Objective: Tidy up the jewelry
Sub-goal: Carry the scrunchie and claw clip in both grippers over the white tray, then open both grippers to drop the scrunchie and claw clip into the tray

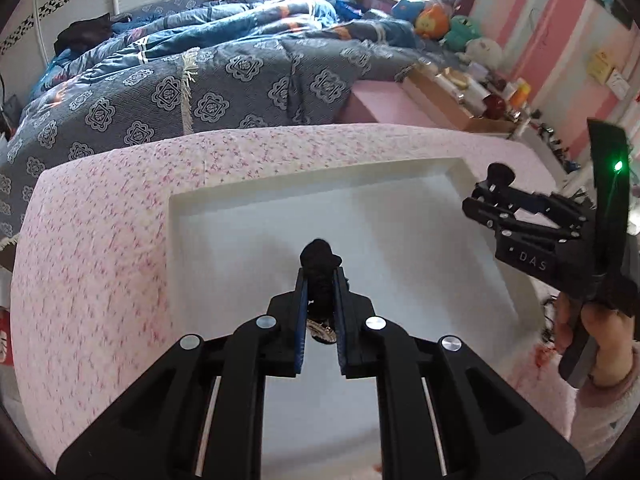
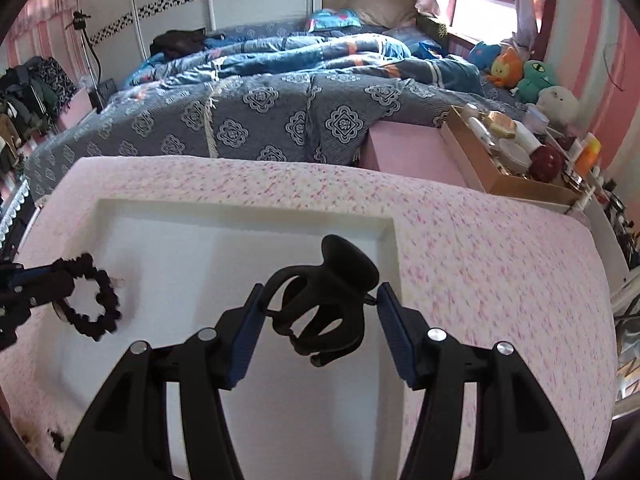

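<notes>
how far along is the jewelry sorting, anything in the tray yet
Nothing looks placed: the white tray shows bare floor in both views. In hand: the left gripper is shut on a black scrunchie, and the right gripper holds a black claw clip, both above the tray. Left: setting both down.

The white tray (image 2: 384, 248) lay bare under my grippers — open floor, only its low rim to clear. Beyond the pink tablecloth (image 2: 480, 260), a cluttered cardboard box (image 2: 476, 168) and the bed (image 2: 280, 116) blocked the far side.
</notes>
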